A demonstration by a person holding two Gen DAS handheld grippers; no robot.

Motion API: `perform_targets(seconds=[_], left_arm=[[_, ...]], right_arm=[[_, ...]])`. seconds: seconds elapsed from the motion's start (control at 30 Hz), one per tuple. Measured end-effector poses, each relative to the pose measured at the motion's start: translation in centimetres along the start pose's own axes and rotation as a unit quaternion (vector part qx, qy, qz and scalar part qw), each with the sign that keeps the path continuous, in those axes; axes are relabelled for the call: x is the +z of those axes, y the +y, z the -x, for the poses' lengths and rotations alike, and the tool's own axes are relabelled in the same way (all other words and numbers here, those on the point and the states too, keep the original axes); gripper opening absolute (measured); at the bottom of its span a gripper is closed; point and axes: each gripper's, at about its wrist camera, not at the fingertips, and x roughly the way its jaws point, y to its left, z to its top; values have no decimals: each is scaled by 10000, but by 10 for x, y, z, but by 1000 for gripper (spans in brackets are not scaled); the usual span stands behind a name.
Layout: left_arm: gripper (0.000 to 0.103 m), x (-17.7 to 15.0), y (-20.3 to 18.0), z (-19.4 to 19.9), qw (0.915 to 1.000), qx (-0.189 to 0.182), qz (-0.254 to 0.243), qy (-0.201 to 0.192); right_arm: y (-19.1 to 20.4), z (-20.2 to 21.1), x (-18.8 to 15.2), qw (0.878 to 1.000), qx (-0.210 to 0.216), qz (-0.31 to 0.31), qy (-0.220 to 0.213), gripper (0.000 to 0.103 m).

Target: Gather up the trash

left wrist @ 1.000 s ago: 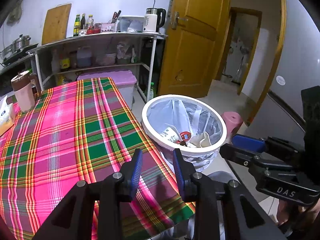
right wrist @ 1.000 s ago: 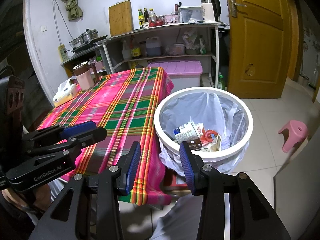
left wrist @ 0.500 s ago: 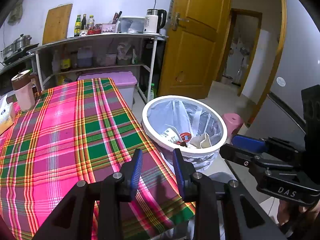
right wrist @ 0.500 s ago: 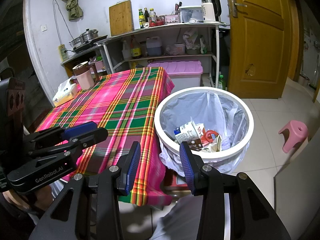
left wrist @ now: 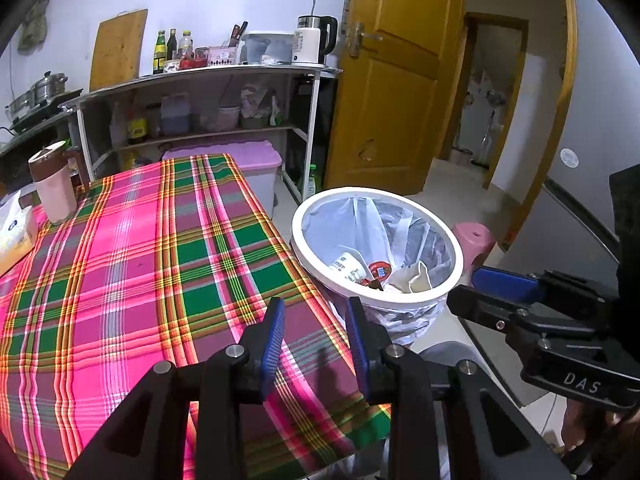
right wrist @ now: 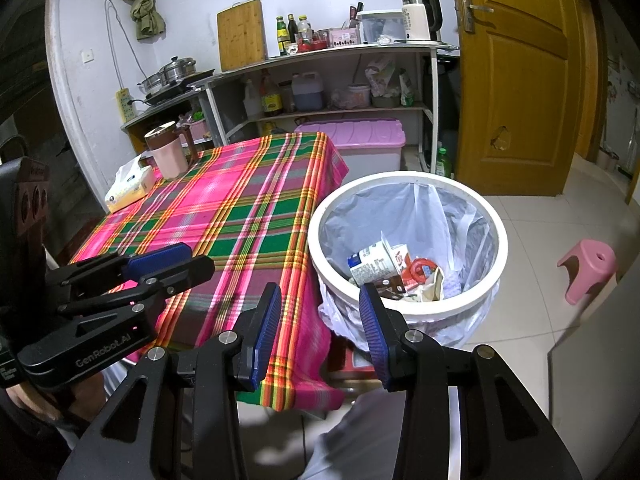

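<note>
A white round bin [left wrist: 360,192] with a clear liner stands on the floor against the table's right edge. Inside it lie a white printed cup [left wrist: 346,266], a red-and-white wrapper and crumpled paper. In the right wrist view the same bin [right wrist: 408,178] holds that trash [right wrist: 372,266]. My left gripper [left wrist: 315,340] hovers open over the plaid tablecloth's near right corner, with nothing between its blue pads. My right gripper [right wrist: 320,328] is open and empty too, above the gap between table and bin. Each gripper shows in the other's view: the right gripper [left wrist: 464,290] and the left gripper [right wrist: 198,260].
The pink-and-green plaid table [left wrist: 140,260] carries a pink mug [left wrist: 54,184] and a tissue pack [right wrist: 128,190] at its far left. Behind stand a loaded metal shelf [left wrist: 208,76] and a purple-lidded box [right wrist: 352,132]. A pink stool [right wrist: 588,270] sits on the tiled floor by a wooden door [right wrist: 516,80].
</note>
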Motion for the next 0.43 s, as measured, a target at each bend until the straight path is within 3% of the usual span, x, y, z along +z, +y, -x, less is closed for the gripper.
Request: perform_targets(seconds=[0.43], left_arm=[[31,-1,-2,-1,10000,70,23,13]], right_arm=[[0,-2,-1,10000,7,-2,5,42]])
